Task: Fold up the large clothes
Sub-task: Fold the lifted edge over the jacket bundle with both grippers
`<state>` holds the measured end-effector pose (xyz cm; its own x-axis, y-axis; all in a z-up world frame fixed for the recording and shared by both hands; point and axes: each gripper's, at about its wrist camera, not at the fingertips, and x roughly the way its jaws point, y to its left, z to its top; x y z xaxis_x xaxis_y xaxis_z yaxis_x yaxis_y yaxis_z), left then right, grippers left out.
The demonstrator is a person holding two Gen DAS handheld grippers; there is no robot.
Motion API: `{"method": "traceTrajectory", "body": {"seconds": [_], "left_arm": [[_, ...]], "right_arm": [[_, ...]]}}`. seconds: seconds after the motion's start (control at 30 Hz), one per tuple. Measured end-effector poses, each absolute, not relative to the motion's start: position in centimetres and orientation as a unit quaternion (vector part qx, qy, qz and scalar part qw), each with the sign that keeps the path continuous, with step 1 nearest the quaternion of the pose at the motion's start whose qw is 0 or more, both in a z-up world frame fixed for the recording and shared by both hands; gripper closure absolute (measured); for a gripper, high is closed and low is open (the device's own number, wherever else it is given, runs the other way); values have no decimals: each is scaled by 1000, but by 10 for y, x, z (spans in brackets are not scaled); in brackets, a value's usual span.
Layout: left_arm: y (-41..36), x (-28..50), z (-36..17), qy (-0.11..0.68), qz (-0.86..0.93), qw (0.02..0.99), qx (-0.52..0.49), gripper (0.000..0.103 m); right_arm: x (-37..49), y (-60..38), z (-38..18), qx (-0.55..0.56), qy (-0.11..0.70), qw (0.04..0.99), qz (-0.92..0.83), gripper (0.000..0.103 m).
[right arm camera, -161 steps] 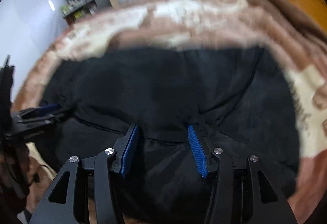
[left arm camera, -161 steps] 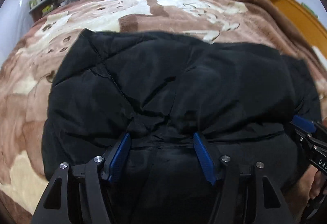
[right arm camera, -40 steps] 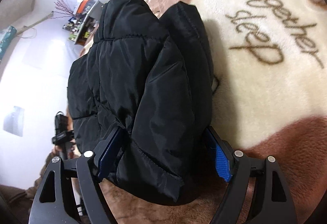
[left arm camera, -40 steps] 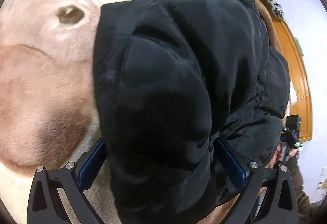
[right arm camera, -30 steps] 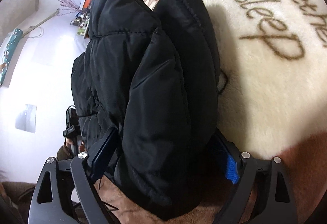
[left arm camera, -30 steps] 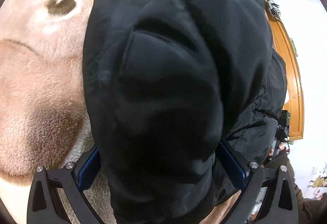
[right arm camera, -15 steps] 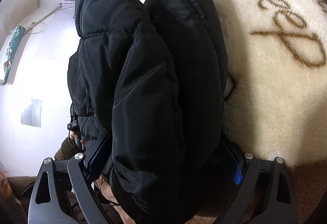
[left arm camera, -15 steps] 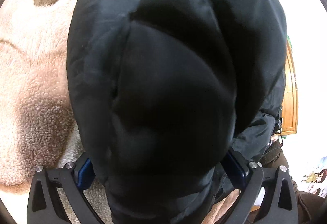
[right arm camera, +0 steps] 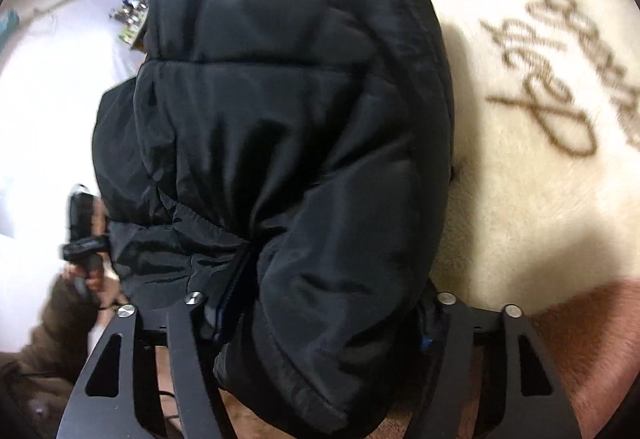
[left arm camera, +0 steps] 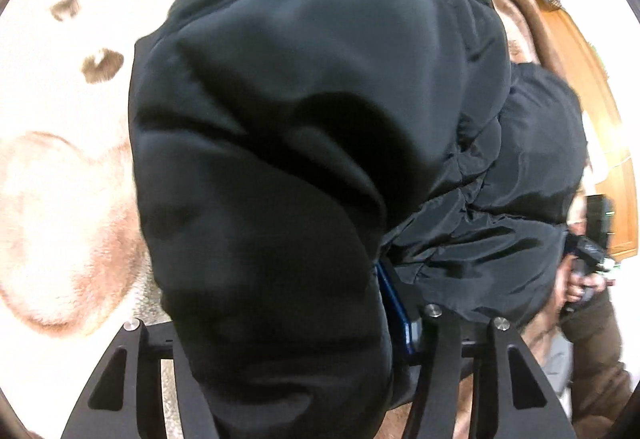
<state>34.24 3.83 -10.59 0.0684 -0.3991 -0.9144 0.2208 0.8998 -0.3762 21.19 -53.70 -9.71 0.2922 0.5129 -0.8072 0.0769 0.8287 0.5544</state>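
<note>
- Black puffer jacket (left arm camera: pixel 304 143), folded thick, fills both of our views above the fleece blanket (right arm camera: pixel 540 199).
- Our left gripper (left arm camera: pixel 280 319) is clamped on one end of the bundle; the padding hides its left finger, and only the blue pad (left arm camera: pixel 394 303) on the right shows.
- Our right gripper (right arm camera: pixel 324 315) clamps the other end (right arm camera: pixel 280 143); both pads are mostly buried in fabric.
- Brown lettering (right arm camera: pixel 560 87) on the blanket is blurred and cut off.
</note>
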Motion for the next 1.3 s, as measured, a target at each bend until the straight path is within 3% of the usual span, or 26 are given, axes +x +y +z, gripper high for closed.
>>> {"method": "traceTrajectory", "body": {"seconds": [0.43, 0.5, 0.6, 0.77, 0.97, 1.3], "left_arm": [[7, 329, -93, 643, -125, 756, -13, 37], [7, 327, -89, 640, -125, 758, -11, 39], [2, 312, -75, 627, -119, 770, -19, 50], [-13, 289, -53, 603, -117, 789, -8, 62], [-20, 266, -31, 582, -118, 805, -13, 67], [8, 213, 28, 531, -137, 835, -51, 71]], "right_arm": [[201, -493, -78, 142, 564, 813, 37, 49], [198, -476, -76, 135, 564, 814, 30, 49], [196, -477, -76, 161, 560, 813, 21, 50], [184, -456, -60, 101, 536, 838, 2, 63], [169, -411, -42, 21, 511, 859, -27, 68], [135, -379, 0, -21, 455, 889, -47, 73]]}}
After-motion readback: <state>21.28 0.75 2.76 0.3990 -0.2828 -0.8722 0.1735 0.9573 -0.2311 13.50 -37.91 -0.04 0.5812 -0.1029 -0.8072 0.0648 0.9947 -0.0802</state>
